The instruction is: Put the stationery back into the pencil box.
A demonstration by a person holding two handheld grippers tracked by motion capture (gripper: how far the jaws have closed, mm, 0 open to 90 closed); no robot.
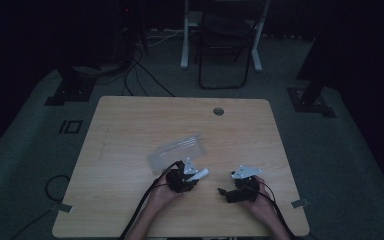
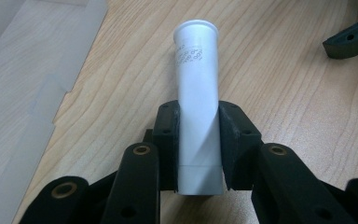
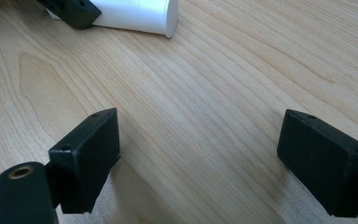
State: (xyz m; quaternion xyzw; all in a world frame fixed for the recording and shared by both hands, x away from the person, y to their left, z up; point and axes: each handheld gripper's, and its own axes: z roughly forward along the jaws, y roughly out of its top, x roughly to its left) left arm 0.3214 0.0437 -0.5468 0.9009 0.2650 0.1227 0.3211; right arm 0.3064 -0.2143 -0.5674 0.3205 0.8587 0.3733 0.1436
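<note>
A white plastic tube (image 2: 196, 93) with small print near its flared far end lies along the wooden table (image 1: 130, 125). My left gripper (image 2: 199, 140) is shut on it, its black pads pressed flat against both sides of the tube's lower half. In the high view the left gripper (image 1: 194, 176) sits at the table's front centre, and the tube (image 1: 200, 174) pokes out to its right. My right gripper (image 3: 198, 154) is open just above bare wood with nothing between its pads. The high view places the right gripper (image 1: 228, 186) a short way right of the tube.
A clear plastic bag (image 1: 177, 151) lies flat just beyond the left gripper, and the bag (image 2: 23, 70) also runs along the left of that gripper's view. A cable hole (image 1: 218, 111) is near the table's far edge. A folding chair (image 1: 225, 45) stands on the floor behind.
</note>
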